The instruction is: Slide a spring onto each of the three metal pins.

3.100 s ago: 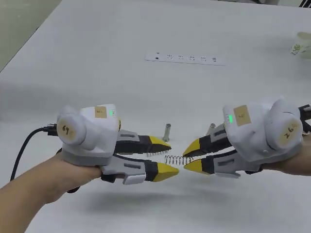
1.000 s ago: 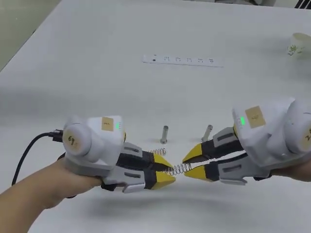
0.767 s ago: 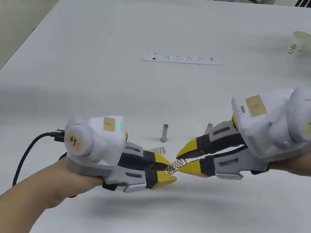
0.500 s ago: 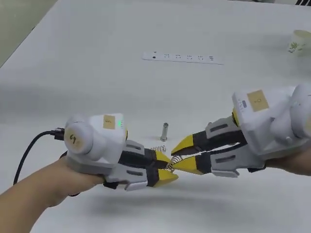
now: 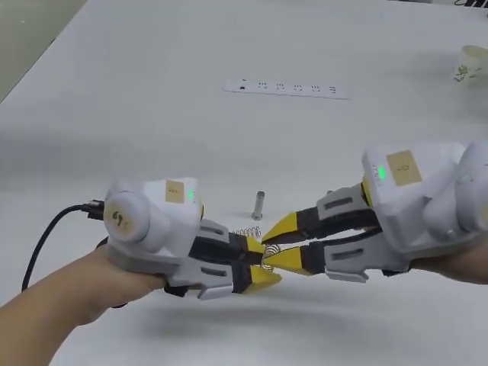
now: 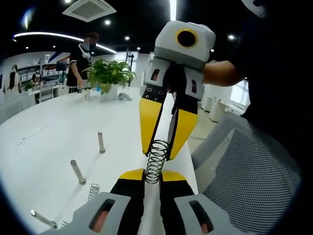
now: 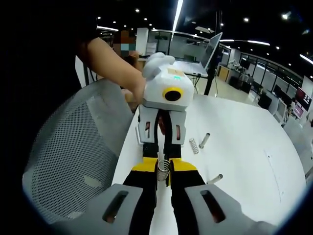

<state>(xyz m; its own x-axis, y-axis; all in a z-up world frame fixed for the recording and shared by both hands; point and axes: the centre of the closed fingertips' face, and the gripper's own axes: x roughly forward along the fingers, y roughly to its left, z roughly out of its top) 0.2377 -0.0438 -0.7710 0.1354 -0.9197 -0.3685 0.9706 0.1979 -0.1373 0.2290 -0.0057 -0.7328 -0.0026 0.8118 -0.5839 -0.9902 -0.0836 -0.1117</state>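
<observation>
Your left gripper (image 5: 258,265) and right gripper (image 5: 277,247) meet tip to tip above the white table (image 5: 152,114). Both pinch one short spring (image 6: 155,161) between them. A metal pin (image 5: 259,205) stands upright just beyond.

Spring (image 5: 265,257) mostly behind yellow jaw tips; cup (image 5: 474,62) partly beyond right edge

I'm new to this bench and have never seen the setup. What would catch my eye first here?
The two yellow-tipped tools meet nose to nose above the white table: the left tool and the right tool both pinch one small spring. Just behind their tips a bare metal pin stands upright, a loose spring lying beside it.
</observation>
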